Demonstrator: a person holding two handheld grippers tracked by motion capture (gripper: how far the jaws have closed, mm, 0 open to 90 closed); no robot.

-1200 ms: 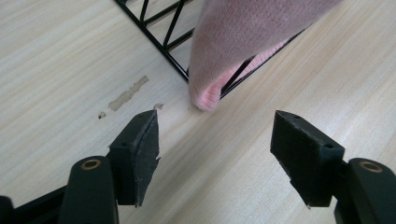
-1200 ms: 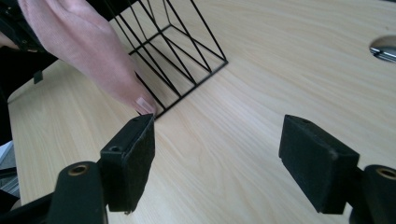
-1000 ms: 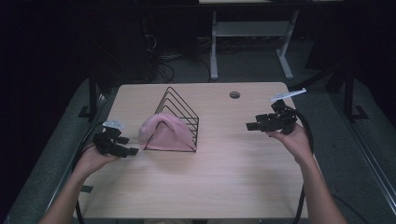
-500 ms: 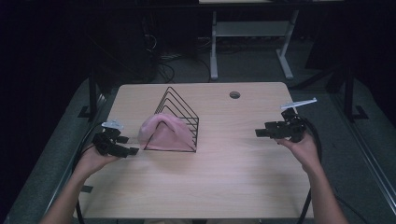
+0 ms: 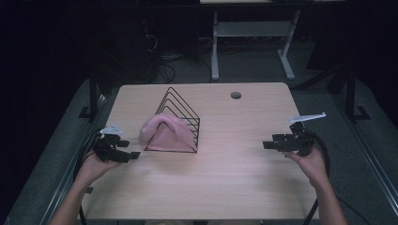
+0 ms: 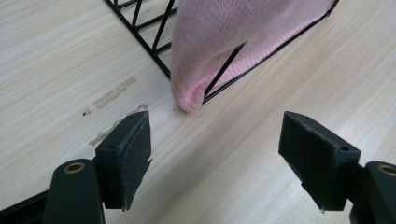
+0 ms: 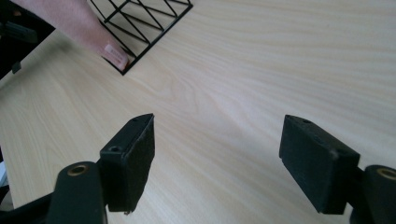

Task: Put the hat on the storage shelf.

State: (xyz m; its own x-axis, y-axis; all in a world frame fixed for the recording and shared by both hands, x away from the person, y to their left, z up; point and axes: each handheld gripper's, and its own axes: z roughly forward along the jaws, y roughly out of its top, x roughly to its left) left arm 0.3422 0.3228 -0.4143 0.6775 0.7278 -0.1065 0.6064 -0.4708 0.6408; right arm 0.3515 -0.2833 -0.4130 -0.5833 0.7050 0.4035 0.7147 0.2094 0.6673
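Observation:
A black wire rack (image 5: 180,117) stands on the wooden table (image 5: 225,178), left of centre. A pink knitted cloth (image 5: 162,133) is draped inside it and bulges out at the rack's left end. My left gripper (image 5: 127,150) rests just left of the rack, open and empty. In the left gripper view the cloth (image 6: 233,42) pokes past the rack's corner wire (image 6: 140,28), a little ahead of the left gripper (image 6: 215,140). My right gripper (image 5: 271,142) is open and empty over bare wood at the right. In the right gripper view the rack (image 7: 140,18) and the cloth (image 7: 88,28) lie far ahead of the right gripper (image 7: 217,149).
A round cable hole (image 5: 236,95) sits near the table's far edge. Beyond the table stand a white metal frame (image 5: 253,28) and dark floor with cables. Scuff marks (image 6: 114,92) show on the wood near the left gripper.
My right gripper has drawn back toward the near side of the table and slightly right. The left gripper, rack and cloth have stayed put.

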